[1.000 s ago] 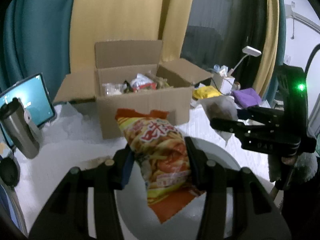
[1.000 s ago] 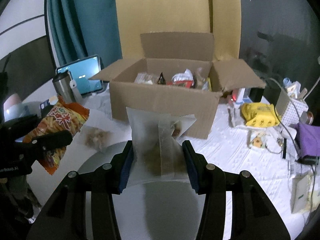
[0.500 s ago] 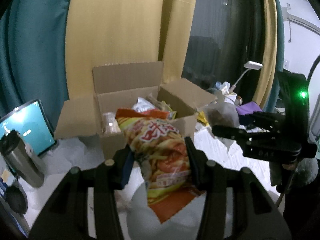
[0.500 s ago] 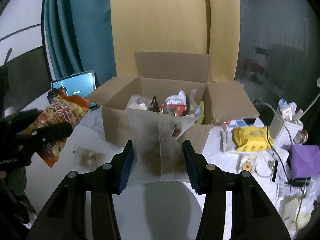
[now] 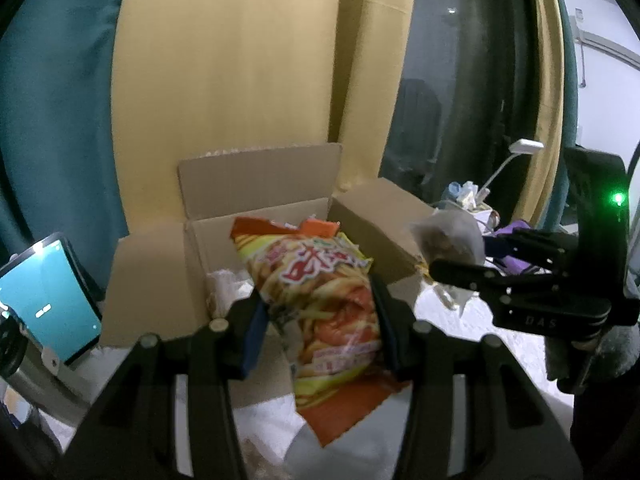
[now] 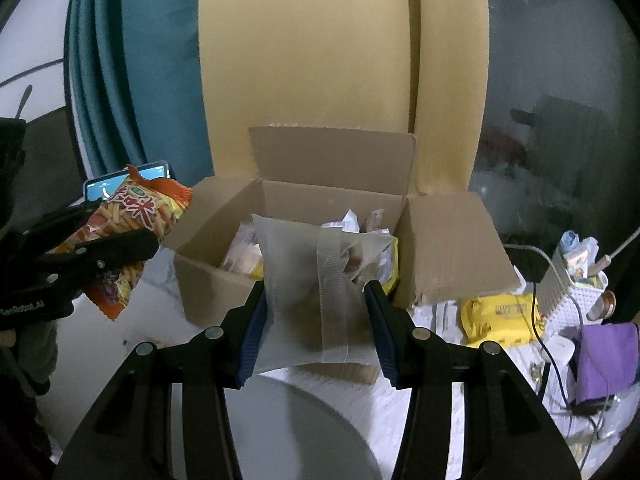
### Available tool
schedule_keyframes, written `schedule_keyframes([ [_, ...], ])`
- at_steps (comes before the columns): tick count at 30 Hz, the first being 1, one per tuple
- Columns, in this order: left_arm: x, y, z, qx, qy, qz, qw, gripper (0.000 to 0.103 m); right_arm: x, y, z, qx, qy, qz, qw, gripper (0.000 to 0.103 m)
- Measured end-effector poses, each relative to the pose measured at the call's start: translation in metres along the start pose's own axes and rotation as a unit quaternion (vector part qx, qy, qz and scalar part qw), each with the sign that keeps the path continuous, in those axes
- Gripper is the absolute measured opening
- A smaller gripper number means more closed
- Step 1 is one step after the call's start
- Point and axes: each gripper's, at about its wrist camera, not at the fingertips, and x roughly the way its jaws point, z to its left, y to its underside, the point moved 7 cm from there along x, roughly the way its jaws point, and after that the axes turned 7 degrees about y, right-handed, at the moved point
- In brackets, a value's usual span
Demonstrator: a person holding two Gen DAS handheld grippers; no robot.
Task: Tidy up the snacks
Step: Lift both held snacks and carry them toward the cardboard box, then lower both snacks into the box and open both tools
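Gripper pads on the left gripper press both sides of an orange and yellow chip bag, which stands upright between the fingers with its torn lower edge hanging below them. From the left wrist view the bag sits in front of the open cardboard box, its top overlapping the box's opening. The right gripper is clamped on a pale translucent pouch with a ribbed seam down its middle; the pouch rises between the blue-edged pads and covers part of the box's front wall. Other packets lie inside the box. Both grippers point forward and somewhat downward toward the box, side by side, each visible at the edge of the other's view. A tablet with a teal screen leans left of the box, beside a metal tumbler. A yellow pack and a purple cloth lie on the white surface to the right.
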Motion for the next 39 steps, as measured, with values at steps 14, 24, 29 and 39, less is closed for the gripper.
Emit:
schedule_keyframes([
  [14, 0.067, -0.007, 0.045, -0.021, -0.009, 0.022, 0.9995, 0.049, 0.065, -0.017, -0.017, 0.007, 0.002, 0.020, 1.000, 0.051],
  [24, 0.113, 0.006, 0.071, -0.042, -0.013, 0.053, 0.9976, 0.049, 0.116, -0.017, -0.024, 0.015, 0.000, 0.043, 0.999, 0.051],
  [29, 0.126, 0.013, 0.079, -0.050, -0.022, 0.064, 0.9965, 0.049, 0.137, -0.013, -0.025, 0.019, 0.003, 0.057, 0.998, 0.051],
  [39, 0.116, 0.008, 0.088, -0.077, -0.018, 0.056, 0.9953, 0.075, 0.153, -0.014, -0.024, 0.025, 0.012, 0.067, 0.997, 0.063],
])
